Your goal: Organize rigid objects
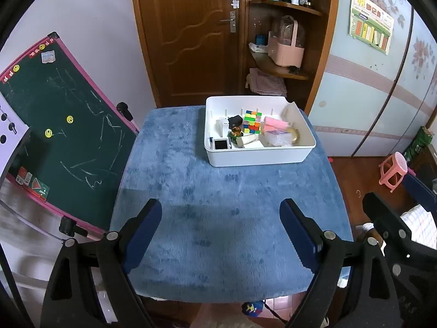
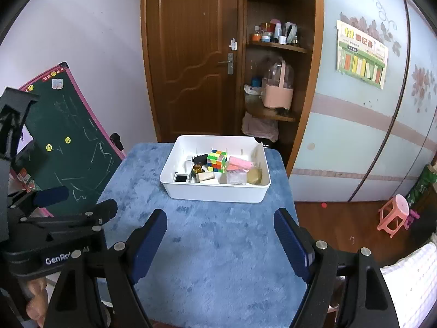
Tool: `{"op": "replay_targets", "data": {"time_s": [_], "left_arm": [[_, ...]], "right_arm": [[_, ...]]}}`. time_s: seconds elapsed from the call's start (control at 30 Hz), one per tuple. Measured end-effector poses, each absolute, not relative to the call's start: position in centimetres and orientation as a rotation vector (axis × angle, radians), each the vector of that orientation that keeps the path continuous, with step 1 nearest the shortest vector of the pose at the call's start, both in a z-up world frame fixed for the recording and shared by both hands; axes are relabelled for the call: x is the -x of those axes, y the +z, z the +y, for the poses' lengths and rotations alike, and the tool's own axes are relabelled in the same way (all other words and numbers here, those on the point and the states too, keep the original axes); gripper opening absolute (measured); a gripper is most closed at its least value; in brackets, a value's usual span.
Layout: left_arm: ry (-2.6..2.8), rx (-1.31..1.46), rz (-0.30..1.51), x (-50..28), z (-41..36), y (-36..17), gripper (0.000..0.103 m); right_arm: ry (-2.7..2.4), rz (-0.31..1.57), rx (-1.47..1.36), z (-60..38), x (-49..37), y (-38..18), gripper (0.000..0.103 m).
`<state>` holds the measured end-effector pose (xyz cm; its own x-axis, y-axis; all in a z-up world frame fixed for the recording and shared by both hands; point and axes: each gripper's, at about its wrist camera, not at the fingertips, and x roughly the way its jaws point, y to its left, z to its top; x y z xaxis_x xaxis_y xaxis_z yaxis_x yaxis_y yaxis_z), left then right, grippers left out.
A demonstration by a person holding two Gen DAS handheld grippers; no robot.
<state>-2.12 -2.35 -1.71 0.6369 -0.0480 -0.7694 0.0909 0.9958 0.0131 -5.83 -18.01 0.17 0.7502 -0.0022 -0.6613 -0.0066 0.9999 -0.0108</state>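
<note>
Both hand-held grippers are hanging back over the near edge of the blue plush surface (image 1: 226,191), aiming down and forward. The left hand-held gripper (image 1: 221,235) is standing with its jaws spread wide and nothing between them; the right hand-held gripper (image 2: 221,243) is likewise spread and holding nothing.

The rigid objects are all sitting inside the white bin (image 1: 262,157) at the far right of the surface — a colourful puzzle cube (image 1: 252,121), a pink block (image 1: 274,122), a small black box (image 1: 235,120), a gold-topped item (image 1: 236,131), a pale wooden block (image 1: 247,140) and a clear plastic piece (image 1: 278,138) among them. No loose piece is showing on the cloth.

By my reading the collecting is looking finished, or a rearranging step inside the bin is pending — which of the two I cannot tell. Any next move is calling for a forward reach over the bin's near wall, with the jaws lined up around a single piece.
</note>
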Motion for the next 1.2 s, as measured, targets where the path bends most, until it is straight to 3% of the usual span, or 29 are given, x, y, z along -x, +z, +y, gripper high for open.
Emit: {"op": "replay_targets", "data": {"time_s": [1.2], "left_arm": [[-0.082,-0.059,0.903,1.6,-3.5,-1.2,0.09]], "right_arm": [[-0.021,0.839,-0.09,-20.1,4.1,0.4,0.081]]}}
